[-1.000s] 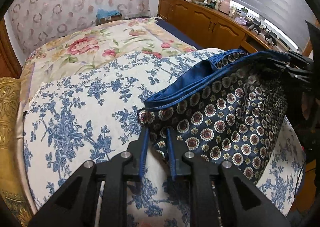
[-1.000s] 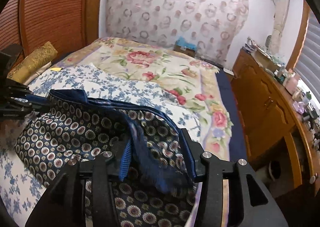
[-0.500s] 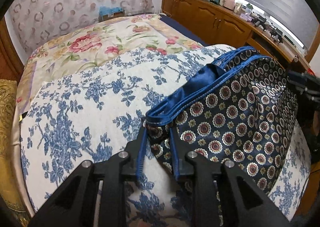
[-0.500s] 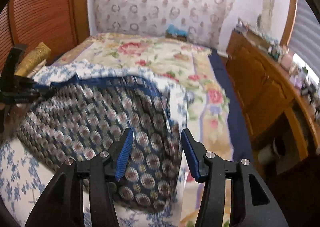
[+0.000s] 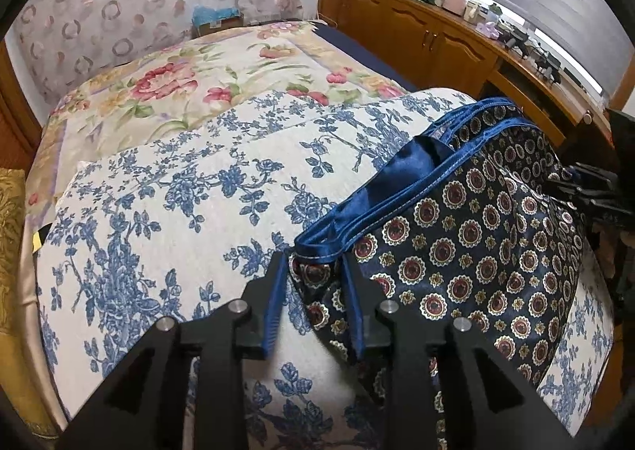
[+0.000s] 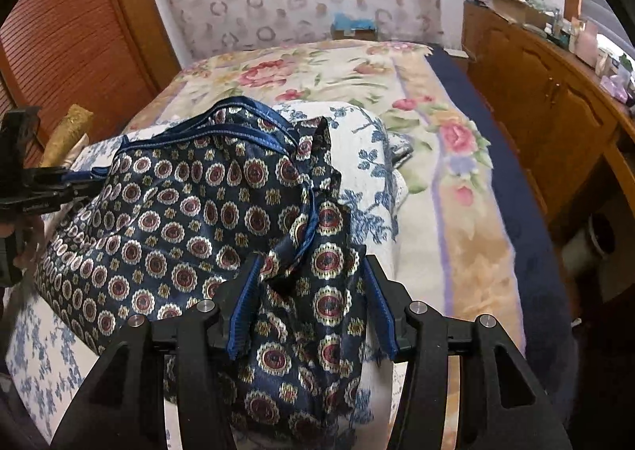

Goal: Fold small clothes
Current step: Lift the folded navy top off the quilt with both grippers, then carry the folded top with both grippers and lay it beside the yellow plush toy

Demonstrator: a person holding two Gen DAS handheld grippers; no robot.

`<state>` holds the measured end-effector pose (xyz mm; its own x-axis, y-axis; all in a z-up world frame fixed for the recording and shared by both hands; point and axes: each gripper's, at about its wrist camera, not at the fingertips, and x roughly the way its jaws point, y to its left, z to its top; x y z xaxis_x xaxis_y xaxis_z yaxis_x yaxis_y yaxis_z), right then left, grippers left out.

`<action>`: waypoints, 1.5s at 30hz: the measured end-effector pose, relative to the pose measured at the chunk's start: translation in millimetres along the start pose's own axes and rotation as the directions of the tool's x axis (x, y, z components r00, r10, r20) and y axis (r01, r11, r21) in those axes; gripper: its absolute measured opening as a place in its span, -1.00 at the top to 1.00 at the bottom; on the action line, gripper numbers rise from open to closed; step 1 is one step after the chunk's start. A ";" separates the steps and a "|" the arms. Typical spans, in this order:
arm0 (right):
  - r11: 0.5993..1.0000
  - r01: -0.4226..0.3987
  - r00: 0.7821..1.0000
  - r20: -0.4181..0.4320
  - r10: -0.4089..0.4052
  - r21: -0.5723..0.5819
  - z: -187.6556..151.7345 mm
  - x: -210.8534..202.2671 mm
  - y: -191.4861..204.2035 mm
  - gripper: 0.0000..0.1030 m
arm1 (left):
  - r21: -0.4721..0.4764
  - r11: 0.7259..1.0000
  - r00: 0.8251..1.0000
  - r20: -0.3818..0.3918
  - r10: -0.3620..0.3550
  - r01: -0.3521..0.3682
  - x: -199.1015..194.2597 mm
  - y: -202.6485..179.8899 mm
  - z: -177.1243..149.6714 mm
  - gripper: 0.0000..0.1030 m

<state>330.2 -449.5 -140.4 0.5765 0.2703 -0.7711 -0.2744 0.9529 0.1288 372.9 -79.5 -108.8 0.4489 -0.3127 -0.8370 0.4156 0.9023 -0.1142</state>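
Observation:
A pair of navy satin shorts [image 5: 468, 251] with round medallion print and a blue waistband lies on a blue-flowered cloth [image 5: 166, 211] on the bed. My left gripper [image 5: 315, 271] stands slightly apart with a corner of the waistband between its fingers. My right gripper [image 6: 313, 283] is open wide, the other corner of the shorts [image 6: 222, 211] lying loose and crumpled between its fingers. The left gripper shows at the left edge of the right wrist view [image 6: 43, 188].
A pink-flowered bedspread [image 6: 436, 124] covers the far half of the bed. A wooden cabinet [image 6: 555, 92] with clutter stands along the right. A wooden slatted door [image 6: 67, 37] and a gold cushion [image 6: 67, 128] are at the left.
My right gripper has opened and let go of the shorts, which dropped onto the bed. My left gripper has lowered and its fingers have parted a little around the waistband corner.

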 end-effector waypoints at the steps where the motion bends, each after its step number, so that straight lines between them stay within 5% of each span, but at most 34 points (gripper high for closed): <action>1: 1.000 -0.002 1.000 -0.001 0.002 -0.002 1.8 0.9 0.3 -0.01 | 0.001 1.000 1.000 -0.002 -0.004 0.004 0.2 0.6 -0.4 0.50; 6: 0.998 -0.030 0.999 -0.023 0.028 -0.055 7.9 8.8 13.2 0.01 | 0.012 1.000 1.000 -0.009 -0.013 0.013 2.7 1.3 2.7 0.48; 19: 0.988 -0.080 0.997 0.000 0.080 -0.129 4.8 10.2 31.1 0.74 | -0.032 0.997 0.998 -0.016 -0.065 0.065 4.9 -1.4 6.9 0.49; 23: 0.988 -0.057 0.997 0.044 0.064 -0.142 3.7 4.0 36.3 0.79 | 0.001 0.996 0.996 0.000 -0.092 0.092 4.9 -12.5 4.0 0.89; 28: 0.990 -0.042 0.988 0.143 0.061 -0.137 9.2 -23.3 42.7 0.82 | 0.026 0.993 0.989 0.088 -0.117 0.116 -20.8 -22.9 -4.9 0.97; 35: 0.979 -0.032 0.966 0.245 0.083 -0.204 27.4 -62.7 78.6 0.85 | 0.007 0.991 0.953 0.273 -0.134 0.137 -105.8 -18.5 -20.0 0.97; 45: 0.909 -0.089 0.934 0.283 0.219 -0.407 87.6 -72.1 183.8 0.86 | -0.082 0.996 0.892 0.448 0.058 -0.023 -220.0 33.5 -79.5 0.96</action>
<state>305.6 -281.8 -6.5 0.6962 0.4996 -0.5155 -0.6142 0.7862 -0.0676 225.2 43.1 29.0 0.7789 -0.3600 -0.5136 0.3387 0.9306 -0.1386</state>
